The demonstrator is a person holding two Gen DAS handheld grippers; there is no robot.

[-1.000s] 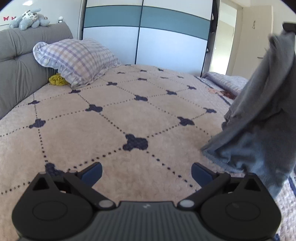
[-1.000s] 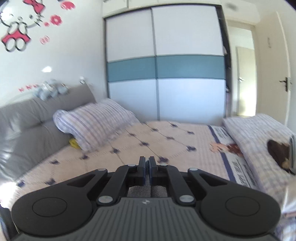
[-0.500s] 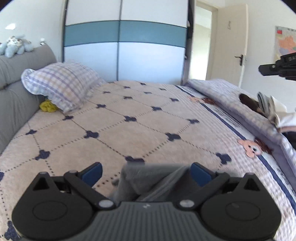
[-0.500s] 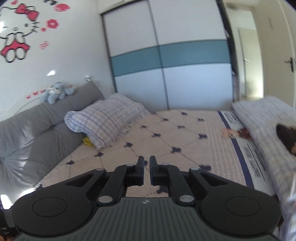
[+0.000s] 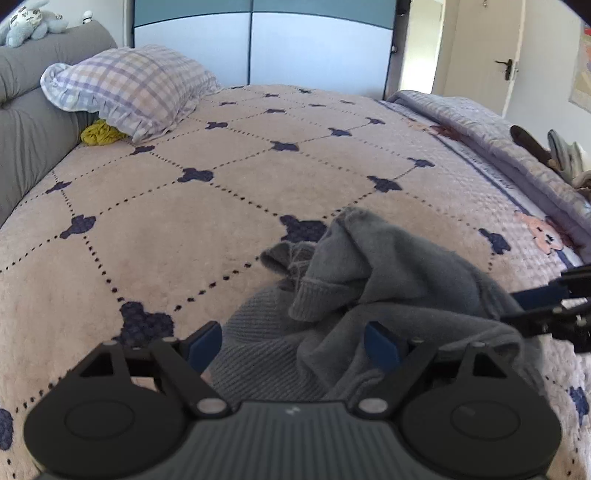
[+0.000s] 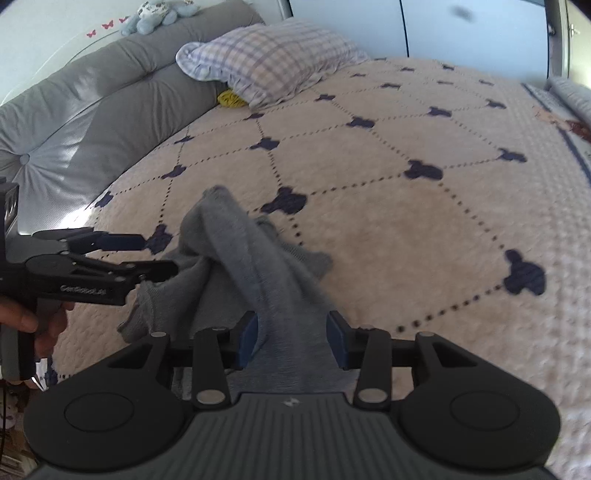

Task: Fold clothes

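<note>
Only our right wrist view shows the person's hand (image 6: pixel 35 325) on the left gripper's handle and the grey padded headboard (image 6: pixel 92 96) at length. Only our left wrist view shows the cream door (image 5: pixel 509 55) and the clothes heaped on the far right of the bed (image 5: pixel 554 155).

One crumpled grey knitted sweater (image 5: pixel 369 288) lies in a heap on the near part of the beige quilted bedspread (image 5: pixel 184 221) with navy clover marks.

Left gripper (image 5: pixel 295 341): fingers wide apart, sweater lying between them; we cannot tell whether the pads touch it. Right gripper (image 6: pixel 293 338): fingers apart, a fold of sweater running up between them, not clamped.

Count: two grippers, one sweater, one checked lilac pillow (image 5: pixel 133 85), one yellow bundle (image 5: pixel 101 133) beside it, one pale blue soft toy (image 6: pixel 155 13) on the headboard.
</note>
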